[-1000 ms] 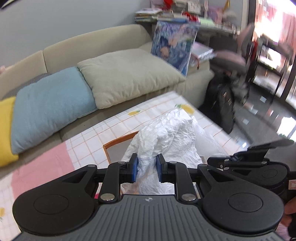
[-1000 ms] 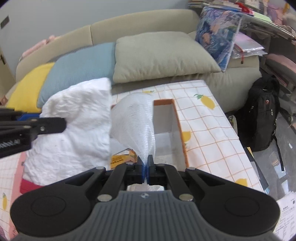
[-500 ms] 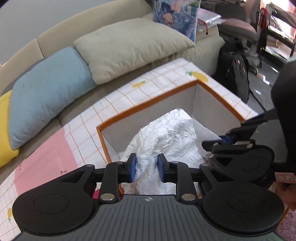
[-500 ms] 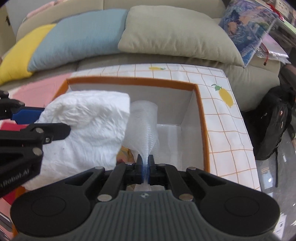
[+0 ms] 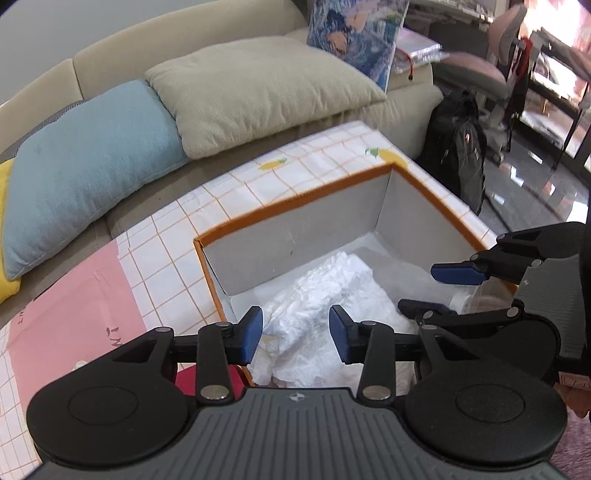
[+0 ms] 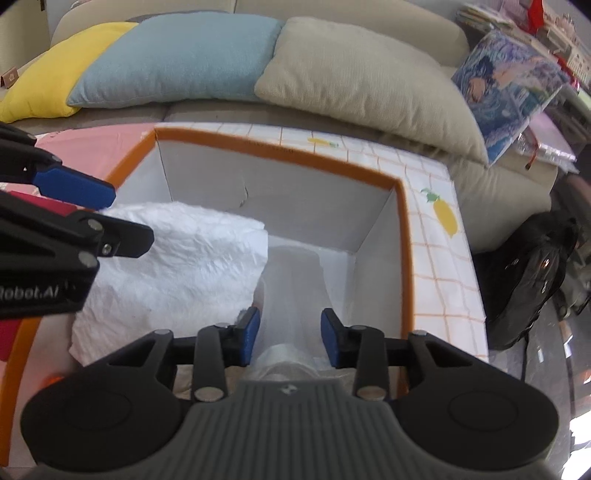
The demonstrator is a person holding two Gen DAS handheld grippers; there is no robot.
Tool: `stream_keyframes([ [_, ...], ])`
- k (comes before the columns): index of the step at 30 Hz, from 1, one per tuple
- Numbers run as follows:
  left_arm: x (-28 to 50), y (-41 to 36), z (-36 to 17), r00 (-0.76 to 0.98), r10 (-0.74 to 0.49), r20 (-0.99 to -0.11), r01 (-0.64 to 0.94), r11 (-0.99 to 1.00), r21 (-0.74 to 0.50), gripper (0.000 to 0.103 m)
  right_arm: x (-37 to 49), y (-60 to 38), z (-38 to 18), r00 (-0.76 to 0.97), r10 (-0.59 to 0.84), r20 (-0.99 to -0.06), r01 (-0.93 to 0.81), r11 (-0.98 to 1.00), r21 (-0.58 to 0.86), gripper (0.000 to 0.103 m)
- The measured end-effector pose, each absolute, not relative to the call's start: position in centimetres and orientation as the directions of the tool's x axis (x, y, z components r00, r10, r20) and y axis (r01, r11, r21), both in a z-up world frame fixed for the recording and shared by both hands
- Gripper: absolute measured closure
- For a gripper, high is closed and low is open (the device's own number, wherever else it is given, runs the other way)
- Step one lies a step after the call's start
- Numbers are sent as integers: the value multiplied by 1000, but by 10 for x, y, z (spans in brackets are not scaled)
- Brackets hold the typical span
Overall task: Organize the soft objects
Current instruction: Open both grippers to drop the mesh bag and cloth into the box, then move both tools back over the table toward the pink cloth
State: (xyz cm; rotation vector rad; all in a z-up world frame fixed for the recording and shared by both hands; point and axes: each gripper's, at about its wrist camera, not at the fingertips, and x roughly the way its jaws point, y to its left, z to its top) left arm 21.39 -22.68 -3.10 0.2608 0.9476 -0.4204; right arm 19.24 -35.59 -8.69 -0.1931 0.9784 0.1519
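Blue-padded fingers (image 5: 254, 334) of the left gripper (image 5: 295, 334) stand apart and are opening, with the crumpled white sheet (image 5: 321, 295) lying between and below them, its pads not pressing it. Over on the right gripper (image 6: 290, 336) the jaws are likewise parting — the translucent plastic wrap (image 6: 295, 288) rises between the pads, and neither pad appears to press it, though the blur there makes that hard to be sure of.

Both soft things rest inside the orange-rimmed box (image 5: 295, 212), the white sheet toward its left side as the right wrist sees it, the plastic wrap beside it toward the right wall. In the left wrist view the right gripper reaches in over the box's right side, one blue pad showing above the wrap.

Beneath the box lies a white tablecloth (image 5: 177, 258) with an orange grid and lemon prints, and a pink patch (image 5: 66, 306) shows at its left. Behind stands a beige sofa (image 6: 332, 14) bearing three cushions in a row — a yellow cushion (image 6: 59, 70), a blue cushion (image 6: 177, 55) and a beige cushion (image 6: 369, 85) — with a printed picture pillow (image 6: 506, 88) at the far end. A black backpack (image 6: 532, 280) sits on the floor to the right of the table.
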Motion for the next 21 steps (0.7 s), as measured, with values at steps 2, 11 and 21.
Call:
stream_keyframes([
  [2, 210, -223, -22, 522, -263, -811, 459, 889, 8, 55, 188, -355, -76, 574, 33, -818, -211, 972, -108, 55],
  [11, 165, -187, 27, 635, -401, -660, 460, 883, -94, 49, 144, -341, -23, 695, 56, -717, -135, 989, -53, 40],
  [21, 105, -145, 42, 701, -401, -590, 437, 895, -90, 49, 78, -297, -19, 740, 57, -670, -30, 998, 52, 32],
])
